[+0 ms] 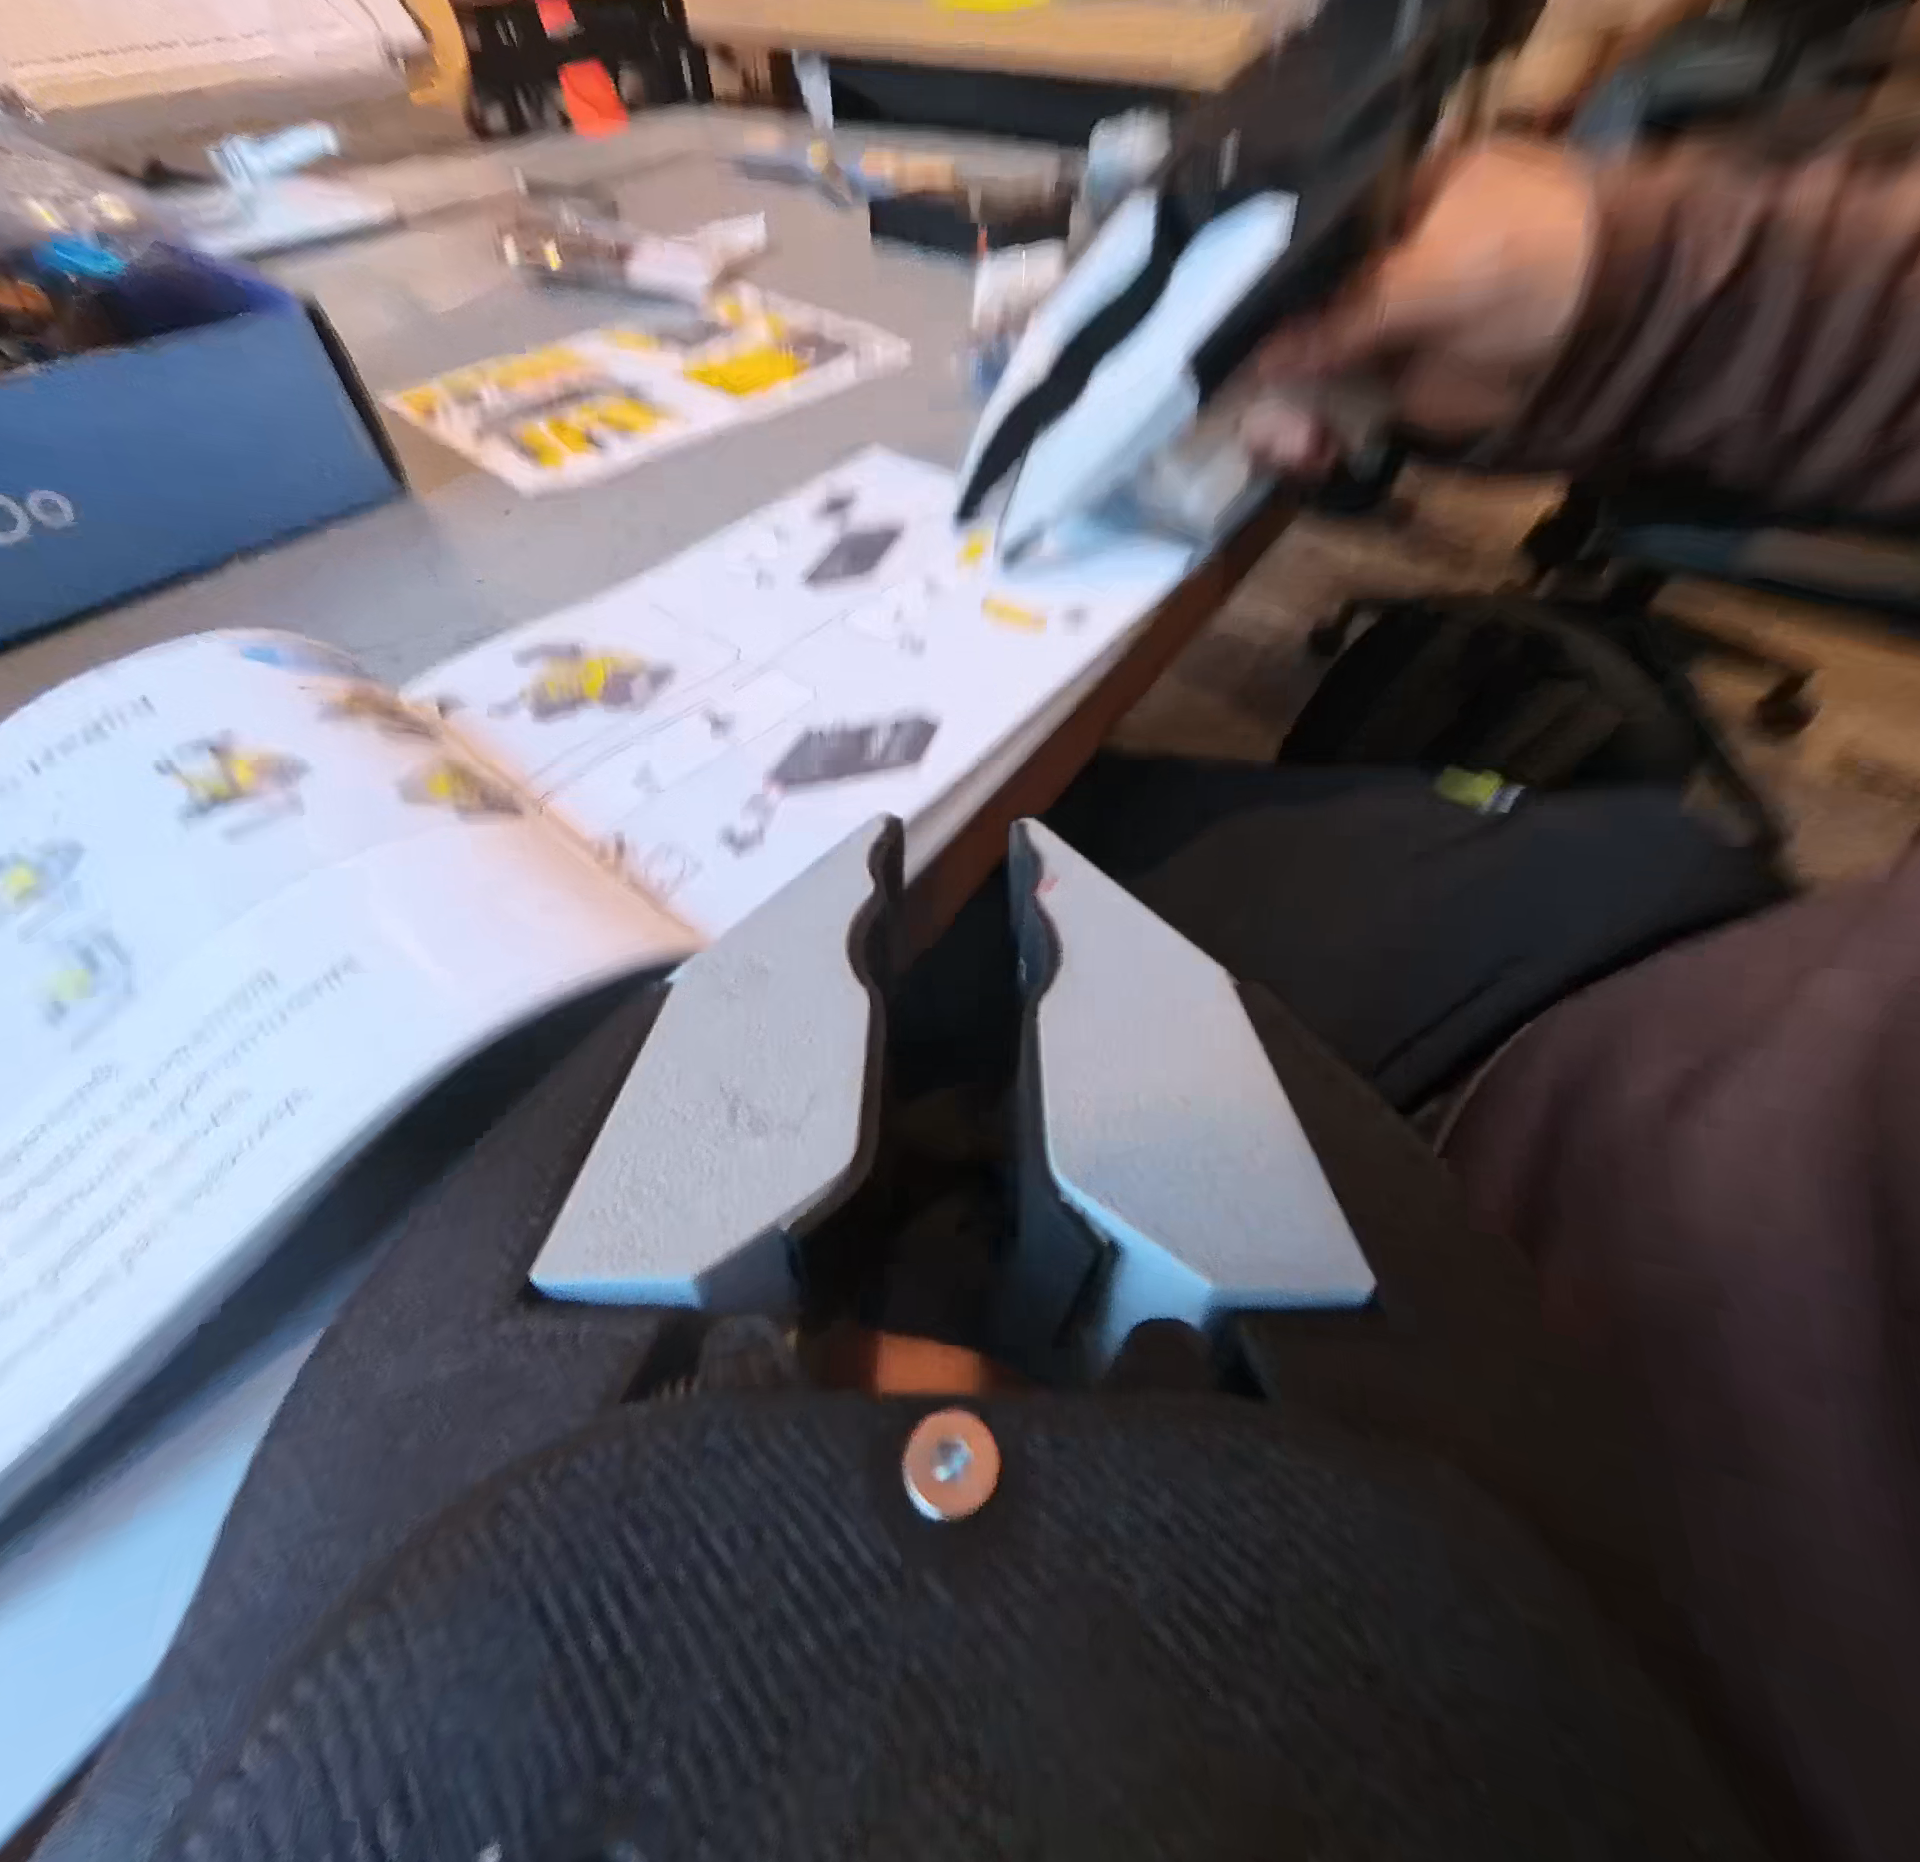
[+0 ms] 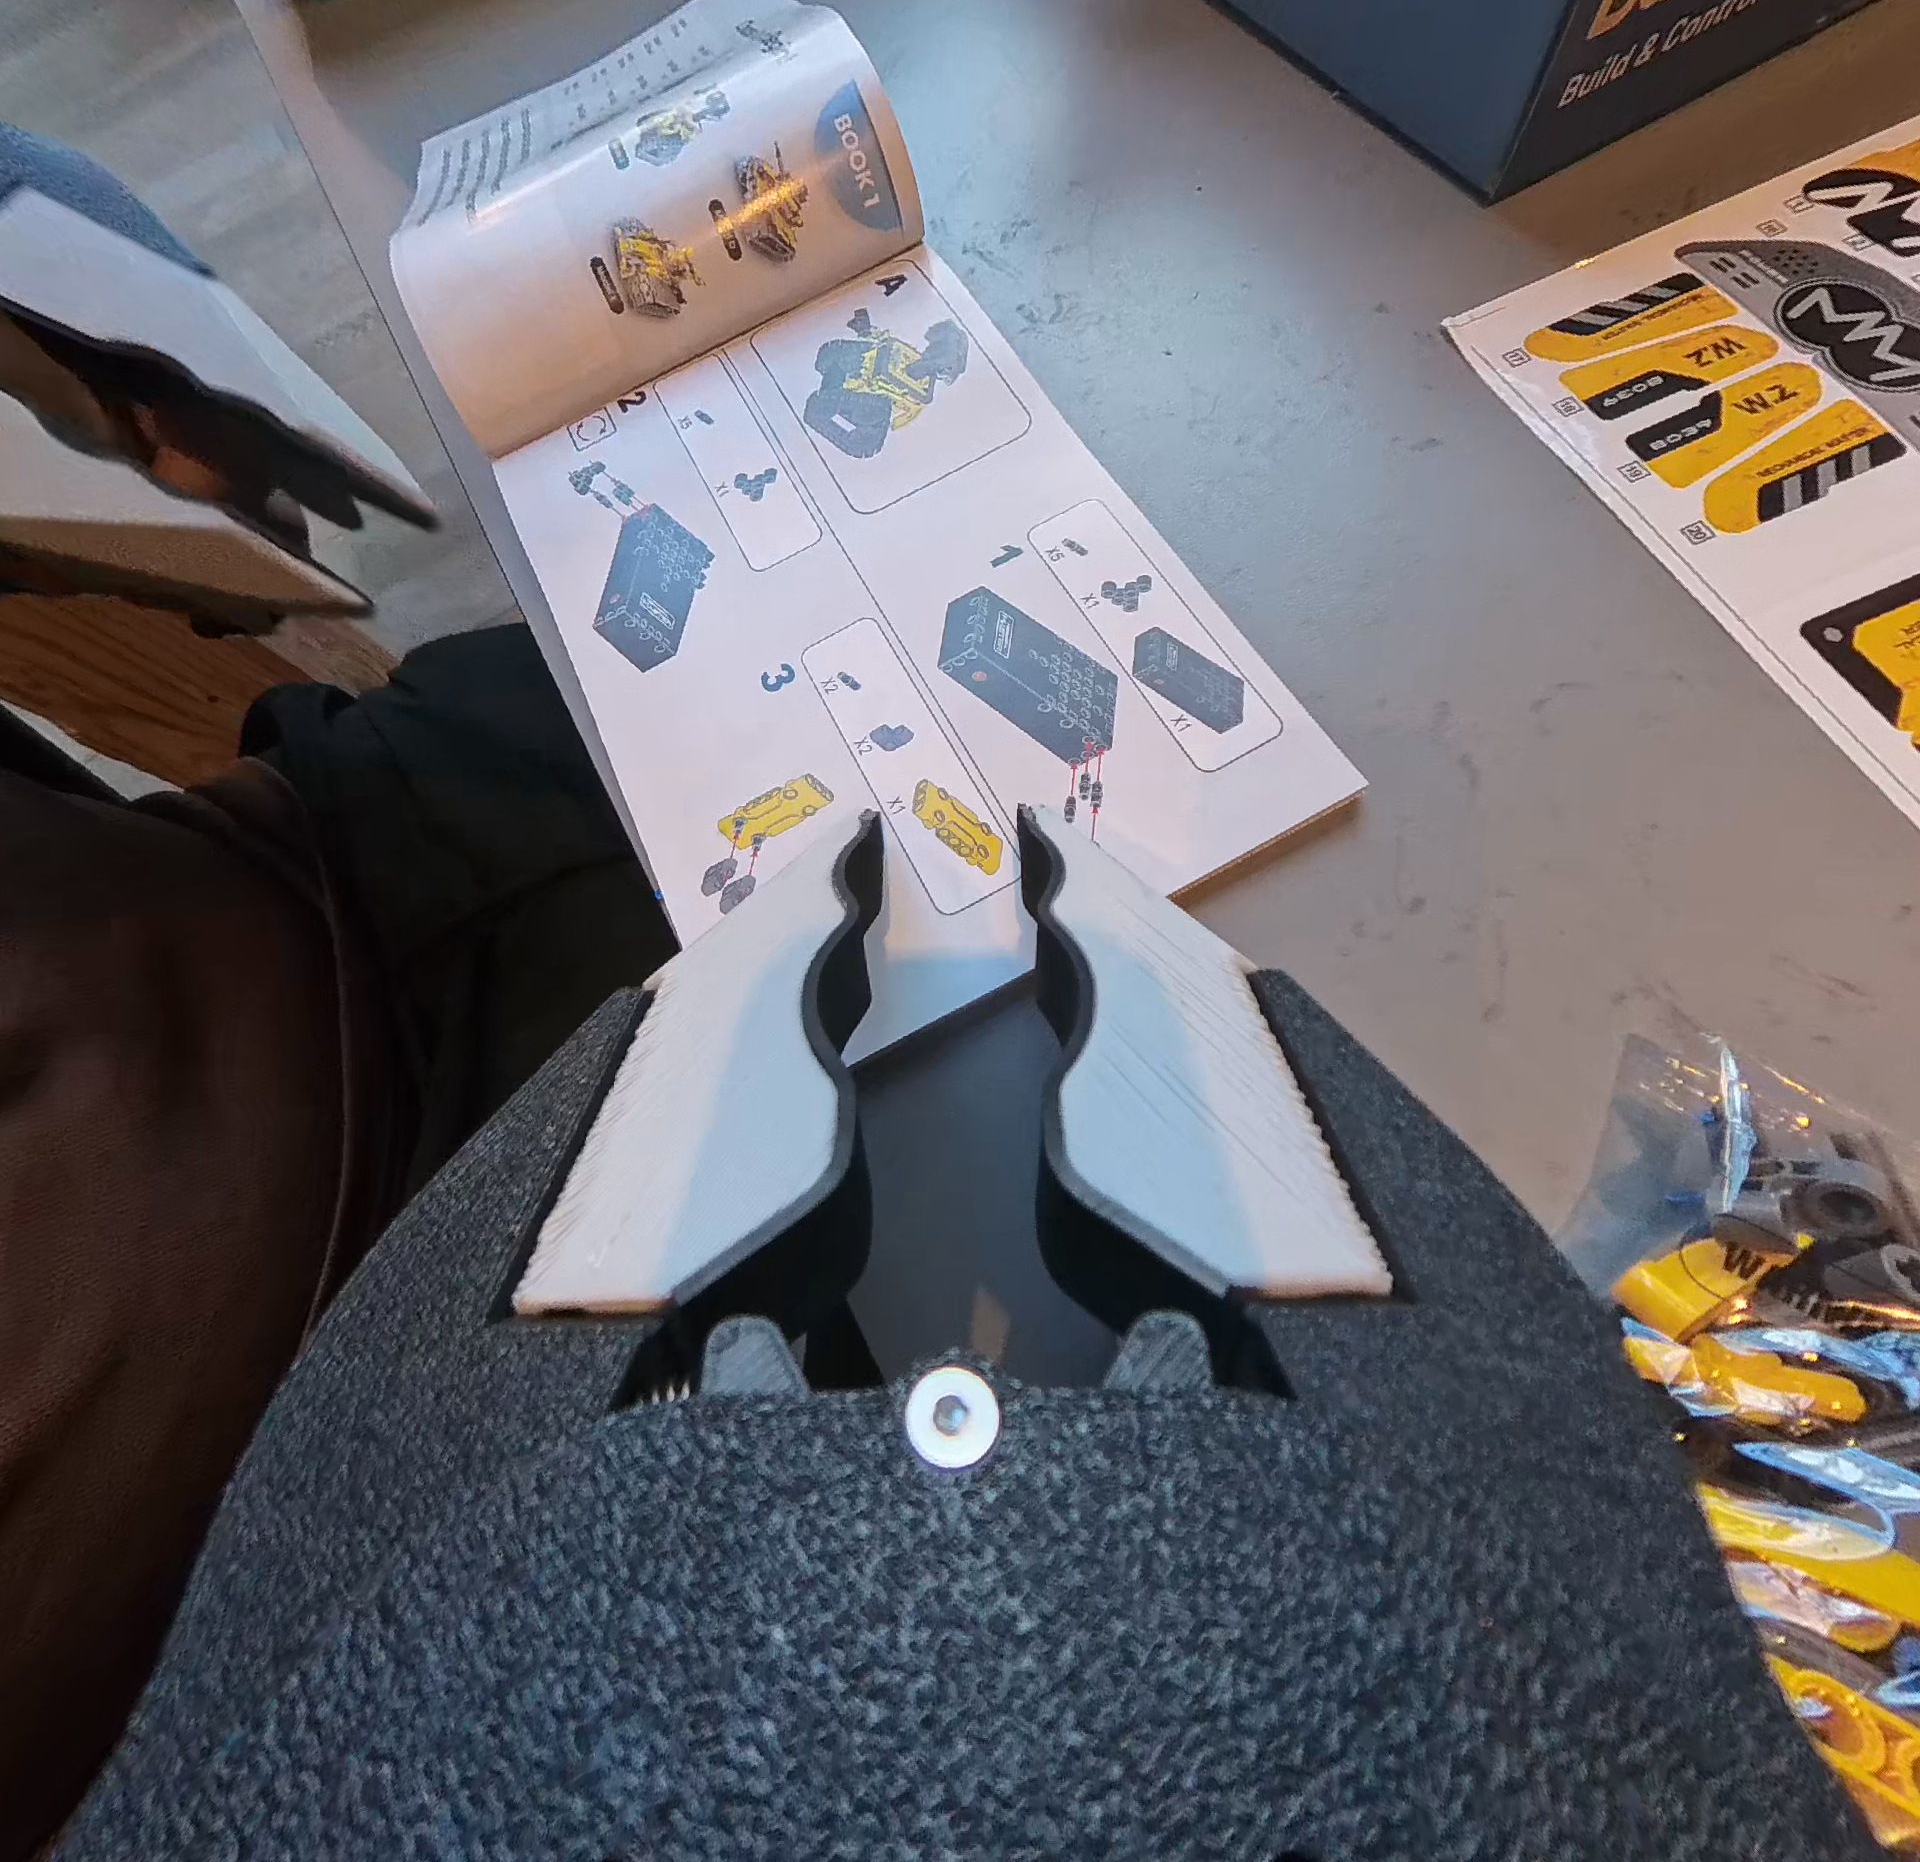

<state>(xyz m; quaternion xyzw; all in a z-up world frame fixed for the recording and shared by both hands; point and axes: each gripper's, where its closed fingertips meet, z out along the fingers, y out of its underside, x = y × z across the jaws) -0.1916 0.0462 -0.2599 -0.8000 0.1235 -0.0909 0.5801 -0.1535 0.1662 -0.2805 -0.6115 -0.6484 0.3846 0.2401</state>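
Booklet (image 2: 914,524) pages lie open on the grey table (image 2: 1299,378), the near edge flush with the table's edge by your lap, and the left-hand leaf curls up off the spine. Your right gripper (image 2: 951,825) hovers just over the lower corner of the flat page with its fingers parted and nothing between them. Your left gripper (image 1: 951,836) sits low at the table edge, beside the curled leaf, its fingers a narrow gap apart and empty; that view is blurred, so you cannot tell whether it touches the paper.

A sheet of yellow stickers (image 2: 1714,430) lies well to the right of the booklet, a dark blue box (image 2: 1558,67) stands beyond it, and a clear bag of yellow and grey pieces (image 2: 1787,1345) rests just beside your right gripper.

Risks as I judge them: the raised leaf can flop over if a finger brushes it, hiding the open steps. Pressing a fingertip down on the thin page may crease or tear it. With the booklet right at the edge, a sideways nudge could slide it off onto your lap. A wide swing of the right gripper could also snag the bag
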